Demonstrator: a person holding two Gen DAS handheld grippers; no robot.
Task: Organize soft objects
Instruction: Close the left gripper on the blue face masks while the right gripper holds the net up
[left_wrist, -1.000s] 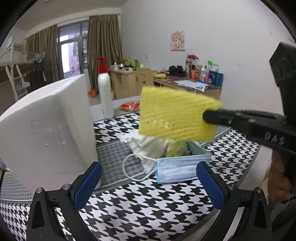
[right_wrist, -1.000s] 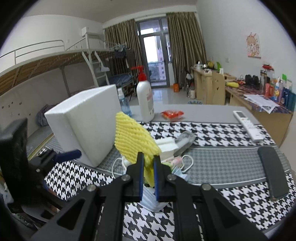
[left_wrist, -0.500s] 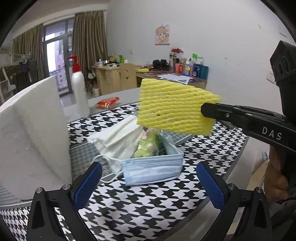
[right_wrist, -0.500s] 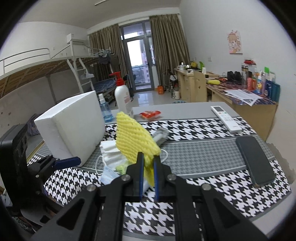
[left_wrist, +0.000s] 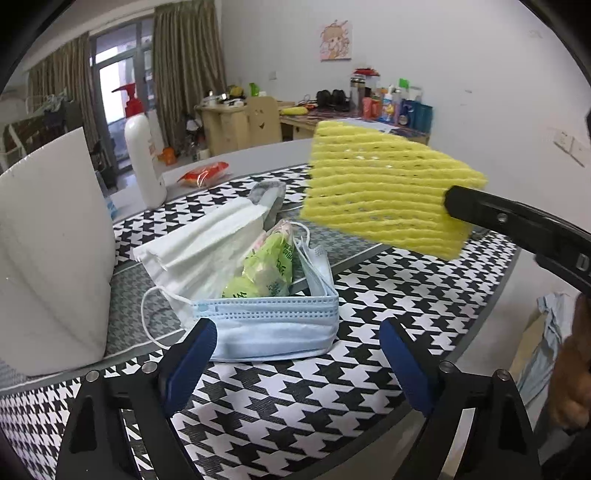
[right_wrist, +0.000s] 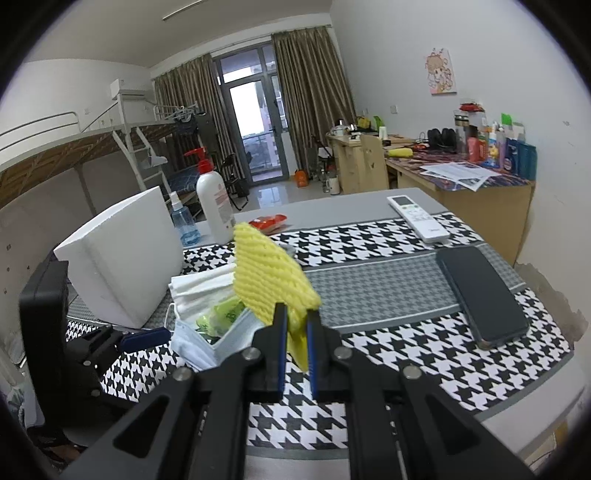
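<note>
The left gripper (left_wrist: 297, 363), empty, is now closing toward the blue pleated face mask (left_wrist: 275, 326) at twelve o'clock, while the right gripper (right_wrist: 295, 341) stays clamped on the yellow foam net sleeve (right_wrist: 271, 275) overhead, so a second pickup looks imminent.

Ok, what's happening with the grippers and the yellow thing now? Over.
Right gripper shut on yellow foam net, off the table. Left gripper closing, empty, facing blue mask. Nothing in between.

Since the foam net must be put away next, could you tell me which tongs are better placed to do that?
The right tongs: they already pinch the yellow foam net, held above the masks. The left tongs hold nothing, their jaws closing on air.
</note>
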